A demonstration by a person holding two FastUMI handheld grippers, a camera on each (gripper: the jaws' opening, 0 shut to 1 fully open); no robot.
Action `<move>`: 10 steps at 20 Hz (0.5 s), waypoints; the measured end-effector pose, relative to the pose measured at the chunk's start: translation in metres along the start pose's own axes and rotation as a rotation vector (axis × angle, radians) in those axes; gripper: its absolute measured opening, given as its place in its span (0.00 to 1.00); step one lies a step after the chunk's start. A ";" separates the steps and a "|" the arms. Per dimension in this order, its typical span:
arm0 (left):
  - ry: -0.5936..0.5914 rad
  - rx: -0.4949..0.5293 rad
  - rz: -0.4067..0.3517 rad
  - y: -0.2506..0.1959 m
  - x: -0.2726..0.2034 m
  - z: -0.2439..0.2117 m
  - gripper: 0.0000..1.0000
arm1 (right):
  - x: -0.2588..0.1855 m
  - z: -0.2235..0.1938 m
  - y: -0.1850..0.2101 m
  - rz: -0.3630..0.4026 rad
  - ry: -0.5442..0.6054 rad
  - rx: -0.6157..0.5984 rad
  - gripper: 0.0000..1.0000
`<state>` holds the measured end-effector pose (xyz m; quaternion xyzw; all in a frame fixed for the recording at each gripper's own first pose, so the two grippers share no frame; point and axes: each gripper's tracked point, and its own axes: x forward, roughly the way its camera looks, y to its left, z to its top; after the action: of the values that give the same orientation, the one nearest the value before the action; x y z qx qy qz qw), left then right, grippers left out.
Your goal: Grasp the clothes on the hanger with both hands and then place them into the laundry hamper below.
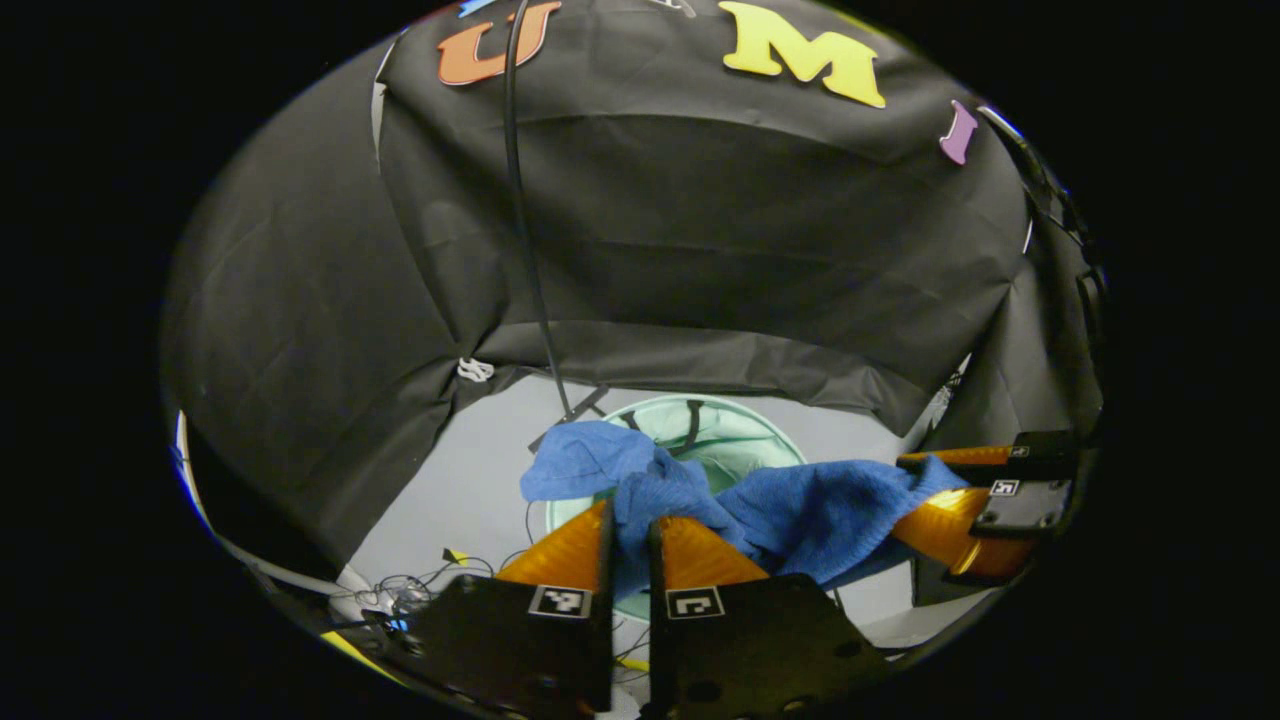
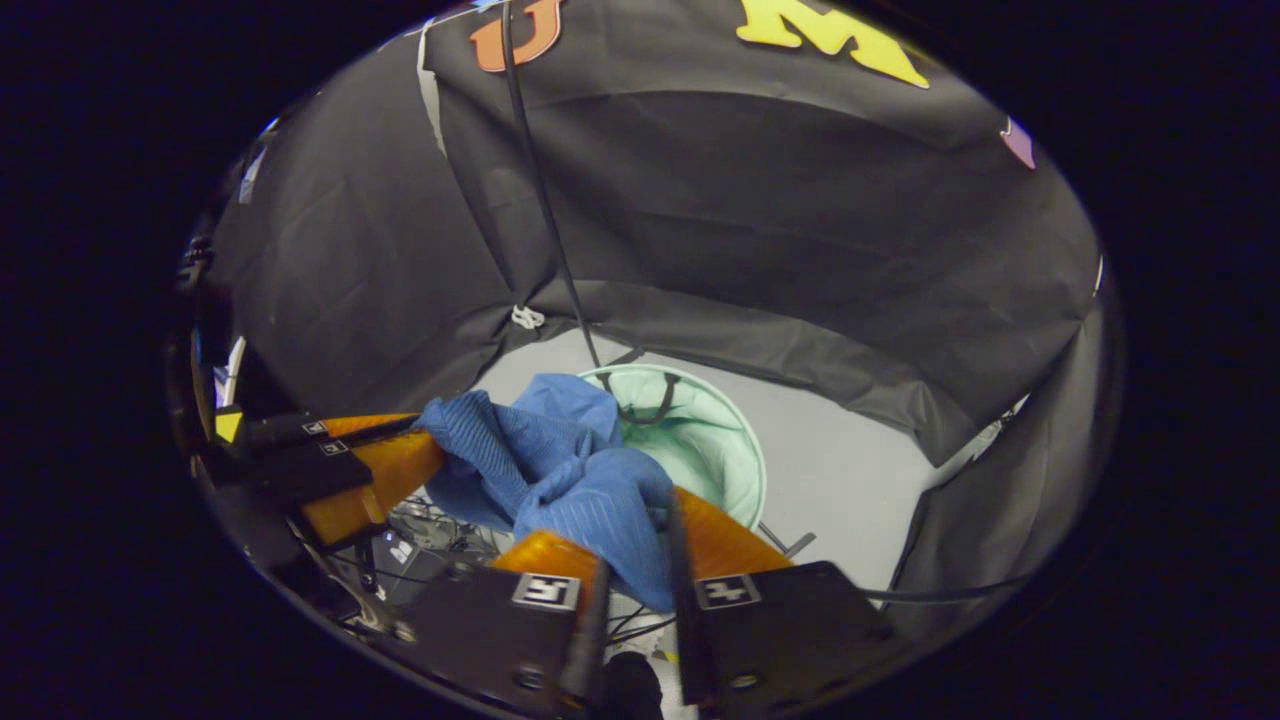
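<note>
A blue knitted garment hangs stretched between both grippers, above the round pale green laundry hamper on the grey floor. My left gripper is shut on one end of the cloth, which bunches between its fingers. The right gripper shows farther off at the right of the left gripper view, clamping the other end. In the right gripper view, my right gripper is shut on the blue garment, the left gripper holds it at the left, and the hamper lies open just beyond.
A black cable hangs down the booth wall to the floor behind the hamper. Loose wires and small gear lie on the floor at the lower left. Grey floor spreads to the right of the hamper.
</note>
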<state>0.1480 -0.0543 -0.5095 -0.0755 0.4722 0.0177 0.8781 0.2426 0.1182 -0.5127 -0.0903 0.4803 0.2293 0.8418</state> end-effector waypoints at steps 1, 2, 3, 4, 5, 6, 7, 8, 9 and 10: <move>-0.020 -0.005 -0.006 -0.001 0.000 0.009 0.50 | -0.001 0.005 -0.002 -0.008 -0.024 0.003 0.52; -0.032 0.001 0.008 0.003 0.002 0.007 0.71 | -0.002 0.012 -0.004 -0.018 -0.045 0.002 0.60; -0.039 0.008 0.024 0.009 -0.005 0.013 0.92 | -0.004 0.014 -0.009 -0.032 -0.065 -0.002 0.72; -0.047 0.014 0.033 0.012 -0.007 0.016 0.95 | -0.007 0.017 -0.011 -0.042 -0.079 -0.006 0.79; -0.045 0.013 0.035 0.012 -0.008 0.013 0.97 | -0.011 0.020 -0.016 -0.055 -0.088 -0.007 0.81; -0.044 0.010 0.033 0.013 -0.009 0.013 0.97 | -0.014 0.022 -0.019 -0.062 -0.095 -0.006 0.81; -0.047 0.007 0.035 0.015 -0.011 0.013 1.00 | -0.019 0.021 -0.020 -0.069 -0.105 -0.004 0.81; -0.049 0.009 0.036 0.016 -0.014 0.011 1.00 | -0.022 0.021 -0.022 -0.077 -0.113 -0.003 0.81; -0.052 0.012 0.039 0.016 -0.014 0.012 0.97 | -0.022 0.020 -0.022 -0.079 -0.121 -0.001 0.81; -0.054 0.017 0.040 0.017 -0.014 0.012 0.97 | -0.023 0.019 -0.024 -0.083 -0.125 0.001 0.81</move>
<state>0.1484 -0.0355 -0.4933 -0.0581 0.4500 0.0334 0.8905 0.2586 0.0973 -0.4844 -0.0951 0.4226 0.1991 0.8790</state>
